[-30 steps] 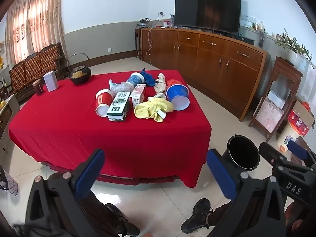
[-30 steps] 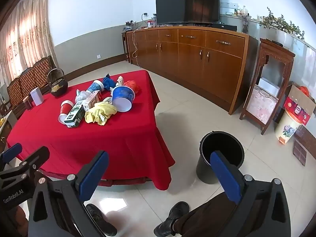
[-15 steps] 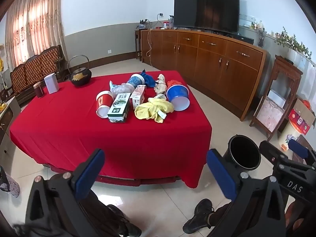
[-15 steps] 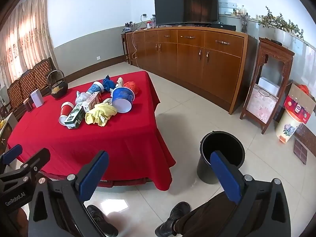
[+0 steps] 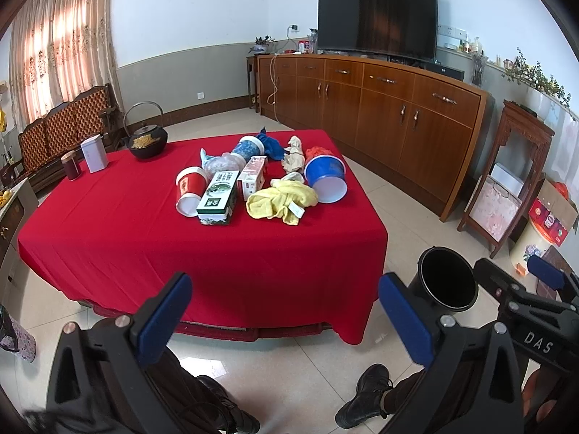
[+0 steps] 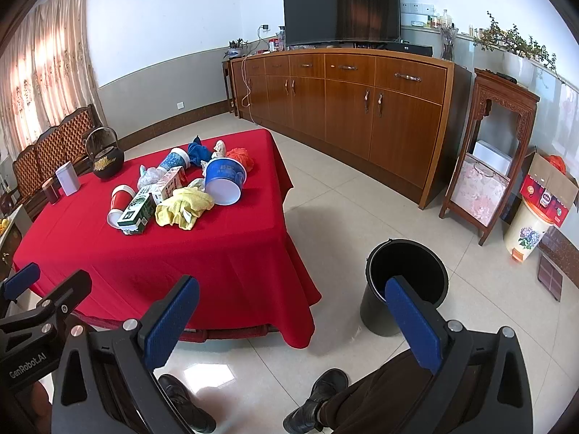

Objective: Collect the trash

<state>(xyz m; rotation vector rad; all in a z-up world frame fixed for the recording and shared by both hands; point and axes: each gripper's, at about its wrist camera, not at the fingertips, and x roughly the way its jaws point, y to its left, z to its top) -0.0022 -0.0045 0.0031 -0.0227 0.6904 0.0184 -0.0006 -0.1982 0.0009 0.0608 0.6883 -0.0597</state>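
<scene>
A big black TV [image 5: 376, 18] sits on a long brown cabinet [image 5: 380, 108] at the far wall, and a black kettle [image 5: 146, 141] stands on the far left of the red tablecloth [image 5: 126, 235].

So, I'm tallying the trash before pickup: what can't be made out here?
- Black bucket: bottom in shadow in both views; the right tool finger covers part.
- Pile: clear bag half hidden behind the green box.
- Box labels: too small.

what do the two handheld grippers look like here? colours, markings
Both are matte black skeletal frames with silver bolts and flat blue pads on the jaws. The left gripper body reads "GenRobot.AI" in the right wrist view; the right gripper reads "DAS" in the left wrist view. No cables visible. The person wears black shoes and dark trousers.
</scene>
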